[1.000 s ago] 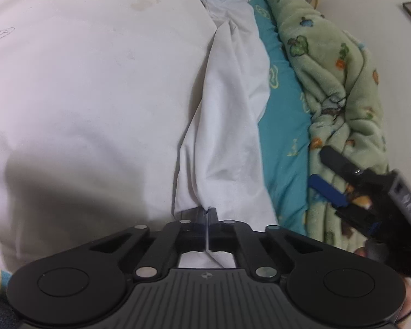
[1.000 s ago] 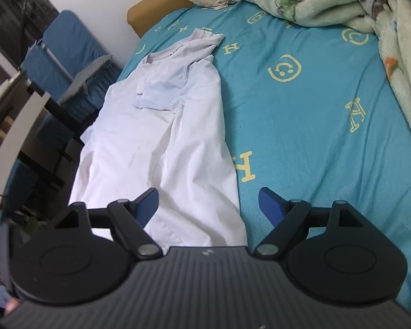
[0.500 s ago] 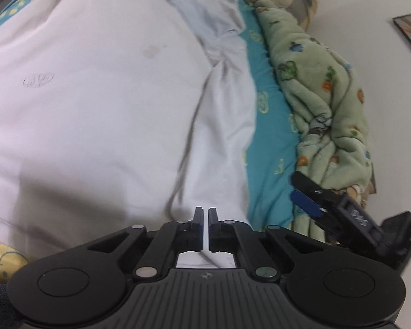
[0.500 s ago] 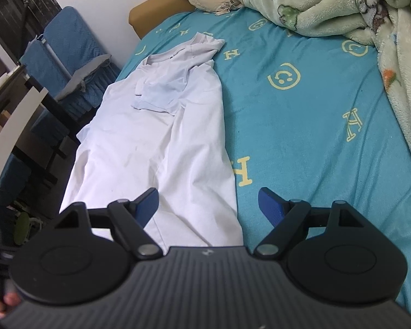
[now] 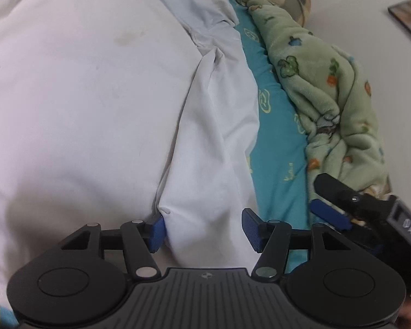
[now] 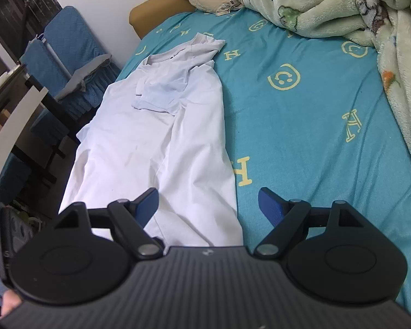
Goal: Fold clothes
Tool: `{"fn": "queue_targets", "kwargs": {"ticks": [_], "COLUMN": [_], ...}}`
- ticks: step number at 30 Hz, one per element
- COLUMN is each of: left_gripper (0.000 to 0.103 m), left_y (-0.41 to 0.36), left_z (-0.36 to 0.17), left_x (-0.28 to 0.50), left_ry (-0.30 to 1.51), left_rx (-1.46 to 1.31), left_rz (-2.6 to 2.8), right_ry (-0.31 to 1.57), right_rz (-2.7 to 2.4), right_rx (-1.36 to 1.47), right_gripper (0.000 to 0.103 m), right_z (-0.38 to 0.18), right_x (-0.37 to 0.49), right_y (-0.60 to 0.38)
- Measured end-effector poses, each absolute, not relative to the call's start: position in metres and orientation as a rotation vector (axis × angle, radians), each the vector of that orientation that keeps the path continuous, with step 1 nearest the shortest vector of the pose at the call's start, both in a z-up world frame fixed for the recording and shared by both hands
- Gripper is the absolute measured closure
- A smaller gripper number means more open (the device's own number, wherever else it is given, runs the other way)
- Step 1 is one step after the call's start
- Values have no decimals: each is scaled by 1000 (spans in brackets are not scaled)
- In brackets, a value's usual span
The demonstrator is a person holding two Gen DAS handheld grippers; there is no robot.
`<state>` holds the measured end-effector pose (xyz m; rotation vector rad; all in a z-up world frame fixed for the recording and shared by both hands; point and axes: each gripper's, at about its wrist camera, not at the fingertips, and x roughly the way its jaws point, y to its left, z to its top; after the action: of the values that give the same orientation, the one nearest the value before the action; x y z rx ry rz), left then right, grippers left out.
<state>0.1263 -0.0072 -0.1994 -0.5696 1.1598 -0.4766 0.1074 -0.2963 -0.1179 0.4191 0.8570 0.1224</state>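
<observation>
**A:** Where does the fold stand?

**B:** The white cotton shirt point(image 6: 161, 137) lies spread along the left edge of the bed with the teal printed sheet point(image 6: 301, 137), collar toward the headboard corner, and its right side is already turned in over the body as a long flap. The left gripper point(image 5: 202, 229) sits at the hem end of that flap, jaws spread wide, cloth lying between the blue pads point(image 5: 156, 229) but not pinched. I'd judge one lengthwise fold is laid and nothing is in hand.

**A:** And the right gripper point(image 6: 208, 204)?

**B:** Also wide open and holding nothing, poised over the hem near the foot of the shirt.

**A:** So what does the next move call for?

**B:** Probably taking the other long side, or the hem, to bring it over. Either needs both layers pinched at an edge so the flap doesn't slide.

**A:** What does each camera add?

**B:** The right wrist shows the whole shirt, the folded-in sleeve by the collar, and the blue padded chairs point(image 6: 65, 54) off the bed's left edge. The left wrist shows the flap's crease up close and the green fleece blanket point(image 5: 328, 104) along the far edge.
</observation>
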Motion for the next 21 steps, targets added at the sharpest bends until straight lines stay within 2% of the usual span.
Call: {"fn": "queue_targets", "kwargs": {"ticks": [6, 7, 8, 9, 10, 18, 21], "left_gripper": [44, 53, 73, 84, 101, 102, 102], "left_y": [-7, -7, -7, -7, -8, 21, 23], "left_z": [-207, -207, -204, -203, -201, -153, -162], "left_x": [116, 114, 111, 109, 107, 100, 94], "left_ry": [1258, 1268, 1267, 1272, 1282, 1300, 1364], "left_rx": [-602, -599, -589, -579, -570, -673, -559], "left_rz": [-577, -589, -600, -608, -612, -653, -556], "right_ry": [851, 850, 849, 848, 847, 841, 836], "right_rz": [126, 128, 128, 128, 128, 124, 108], "right_rx": [434, 434, 434, 434, 436, 429, 415], "right_gripper": [22, 22, 22, 22, 22, 22, 22], "right_z": [-117, -117, -117, -116, -116, -116, -114], "right_x": [106, 106, 105, 105, 105, 104, 104], "right_y": [-297, -297, -298, -298, -298, -297, -295]}}
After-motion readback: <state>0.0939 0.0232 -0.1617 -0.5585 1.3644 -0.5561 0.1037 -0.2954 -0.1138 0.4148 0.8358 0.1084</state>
